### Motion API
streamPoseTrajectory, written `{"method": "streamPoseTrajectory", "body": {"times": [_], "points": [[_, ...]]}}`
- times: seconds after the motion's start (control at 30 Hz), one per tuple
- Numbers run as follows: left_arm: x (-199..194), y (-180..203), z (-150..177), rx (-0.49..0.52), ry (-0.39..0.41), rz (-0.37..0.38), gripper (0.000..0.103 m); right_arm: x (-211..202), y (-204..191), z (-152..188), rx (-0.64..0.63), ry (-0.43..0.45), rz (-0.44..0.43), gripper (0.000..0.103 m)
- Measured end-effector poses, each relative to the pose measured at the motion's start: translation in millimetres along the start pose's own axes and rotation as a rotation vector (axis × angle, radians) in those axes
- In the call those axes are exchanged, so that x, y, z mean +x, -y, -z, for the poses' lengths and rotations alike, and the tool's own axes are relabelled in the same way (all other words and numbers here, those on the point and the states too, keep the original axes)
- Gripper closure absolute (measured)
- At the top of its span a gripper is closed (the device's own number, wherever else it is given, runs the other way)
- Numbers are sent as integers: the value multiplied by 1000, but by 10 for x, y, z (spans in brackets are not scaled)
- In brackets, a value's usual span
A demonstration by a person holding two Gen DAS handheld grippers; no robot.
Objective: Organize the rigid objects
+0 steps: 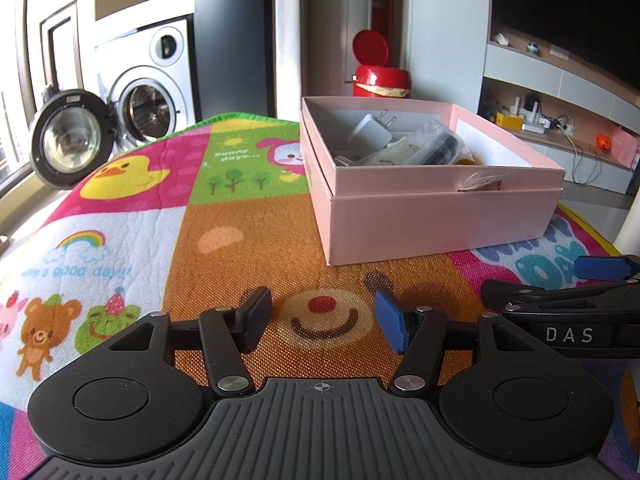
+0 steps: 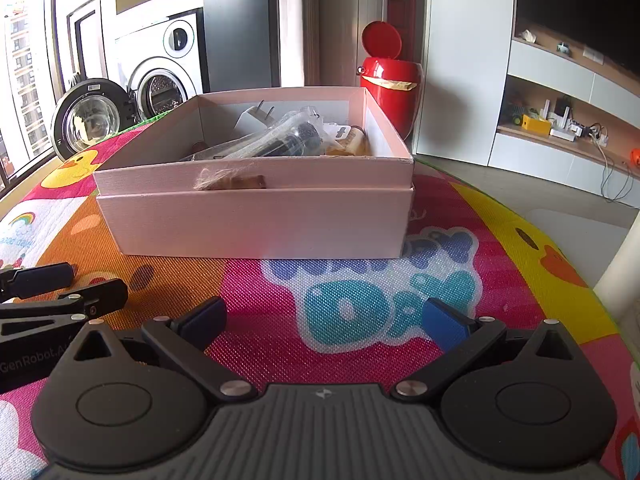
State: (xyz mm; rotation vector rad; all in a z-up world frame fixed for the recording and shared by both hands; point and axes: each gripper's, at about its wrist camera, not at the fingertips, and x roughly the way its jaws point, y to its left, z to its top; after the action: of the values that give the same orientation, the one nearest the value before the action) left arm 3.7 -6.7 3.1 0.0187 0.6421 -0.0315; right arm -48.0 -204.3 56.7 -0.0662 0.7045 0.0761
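Note:
A pink cardboard box [image 1: 440, 220] stands on a colourful cartoon mat [image 1: 240, 240], nested in its lid. Inside lie a white plug adapter [image 1: 370, 132], a black cylinder in clear plastic [image 1: 440, 148] and other small items. The box also shows in the right wrist view [image 2: 256, 220], with the adapter [image 2: 252, 118] and the wrapped cylinder [image 2: 288, 142] in it. My left gripper [image 1: 322, 320] is open and empty, low over the mat in front of the box. My right gripper [image 2: 326, 322] is open and empty, just right of the left one. The right gripper's fingers [image 1: 560, 292] show at the edge of the left view.
A red bin [image 1: 380, 76] with its lid up stands behind the box. A washing machine [image 1: 148, 104] with its door open [image 1: 72, 140] is at the back left. Shelves with small items [image 1: 540, 120] are at the right. The mat's edge drops off at the right [image 2: 580, 280].

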Motion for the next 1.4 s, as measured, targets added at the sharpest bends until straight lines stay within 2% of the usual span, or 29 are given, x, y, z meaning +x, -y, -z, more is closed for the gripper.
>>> {"method": "streamPoseTrajectory", "body": {"times": [1.4], "points": [[-13, 22, 12, 12, 0, -9, 39, -2, -1, 3, 0, 0, 0, 0]]}}
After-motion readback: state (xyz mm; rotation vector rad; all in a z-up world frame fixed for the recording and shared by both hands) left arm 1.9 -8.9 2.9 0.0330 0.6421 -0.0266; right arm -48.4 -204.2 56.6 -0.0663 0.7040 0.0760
